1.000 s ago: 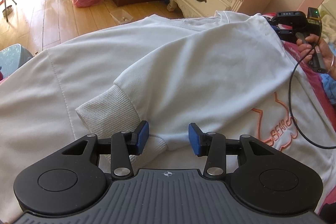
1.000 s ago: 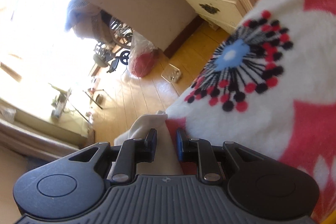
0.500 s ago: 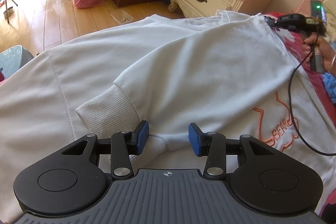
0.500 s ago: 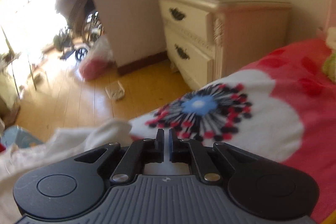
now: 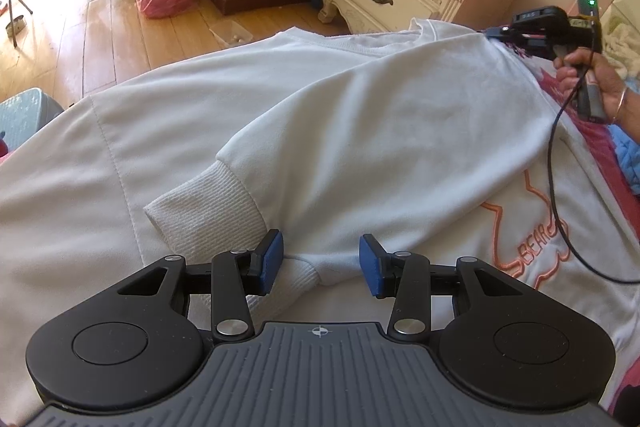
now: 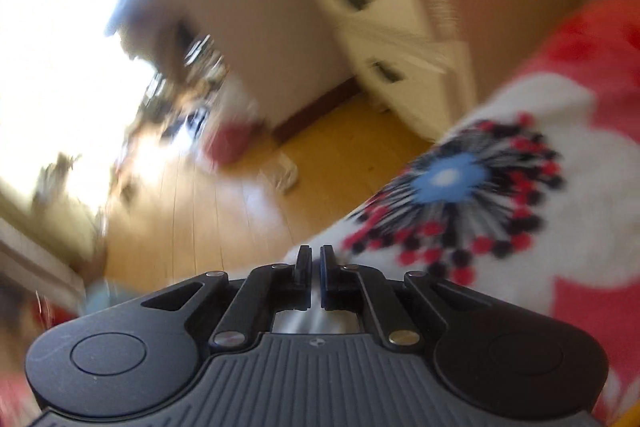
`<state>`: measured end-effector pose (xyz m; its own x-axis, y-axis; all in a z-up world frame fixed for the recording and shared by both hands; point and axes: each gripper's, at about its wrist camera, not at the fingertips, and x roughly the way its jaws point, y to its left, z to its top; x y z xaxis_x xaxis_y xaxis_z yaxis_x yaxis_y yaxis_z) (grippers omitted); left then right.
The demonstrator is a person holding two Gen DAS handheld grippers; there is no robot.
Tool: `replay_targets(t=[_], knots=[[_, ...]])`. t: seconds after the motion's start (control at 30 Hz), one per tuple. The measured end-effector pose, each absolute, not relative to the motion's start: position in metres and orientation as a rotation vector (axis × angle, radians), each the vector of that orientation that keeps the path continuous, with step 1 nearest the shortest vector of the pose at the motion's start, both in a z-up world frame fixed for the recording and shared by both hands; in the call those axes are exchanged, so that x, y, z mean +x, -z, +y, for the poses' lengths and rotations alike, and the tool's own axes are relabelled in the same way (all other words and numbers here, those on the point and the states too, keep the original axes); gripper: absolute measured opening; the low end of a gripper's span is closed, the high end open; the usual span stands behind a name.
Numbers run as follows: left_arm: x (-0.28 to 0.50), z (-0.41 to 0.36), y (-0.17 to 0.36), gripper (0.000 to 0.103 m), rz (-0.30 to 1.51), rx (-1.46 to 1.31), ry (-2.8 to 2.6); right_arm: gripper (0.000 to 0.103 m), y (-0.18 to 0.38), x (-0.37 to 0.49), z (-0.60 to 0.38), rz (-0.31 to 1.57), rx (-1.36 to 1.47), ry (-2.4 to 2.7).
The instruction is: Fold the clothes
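Left wrist view: white sweatshirt (image 5: 360, 115) looks soft, limp, best pinched at ribbed cuff (image 5: 208, 203); left gripper (image 5: 321, 259) wide open, empty; right gripper (image 6: 316, 267) nearly closed, contents unclear.

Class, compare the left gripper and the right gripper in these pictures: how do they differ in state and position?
The left gripper has its jaws wide open; the right gripper has its jaws nearly closed. The left gripper sits over the white sweatshirt; the right gripper sits at the flowered blanket's edge. Both share the same black build.
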<state>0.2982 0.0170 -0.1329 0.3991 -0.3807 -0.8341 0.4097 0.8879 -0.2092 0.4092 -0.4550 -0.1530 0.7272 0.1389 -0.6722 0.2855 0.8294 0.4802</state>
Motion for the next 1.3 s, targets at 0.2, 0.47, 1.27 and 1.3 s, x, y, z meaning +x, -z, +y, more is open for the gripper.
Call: replay_targets(t=[0.2,0.47,1.27,1.3], knots=[[0.297,0.020,0.132,0.042,1.039,0.033,0.525,0.006,0.131,0.367,-0.489,0.742,0.676,0.126],[0.291,0.028,0.119,0.042,1.028,0.013,0.530,0.014,0.073,0.307,-0.457,0.785,0.682,-0.061],[0.332,-0.015,0.127,0.042,0.955,0.062,0.487,0.018,0.125,0.272,-0.254,0.867,0.144,-0.214],[0.334,-0.013,0.135,0.042,0.969,0.058,0.470,0.018,0.130,0.272,-0.258,0.870,0.145,-0.206]])
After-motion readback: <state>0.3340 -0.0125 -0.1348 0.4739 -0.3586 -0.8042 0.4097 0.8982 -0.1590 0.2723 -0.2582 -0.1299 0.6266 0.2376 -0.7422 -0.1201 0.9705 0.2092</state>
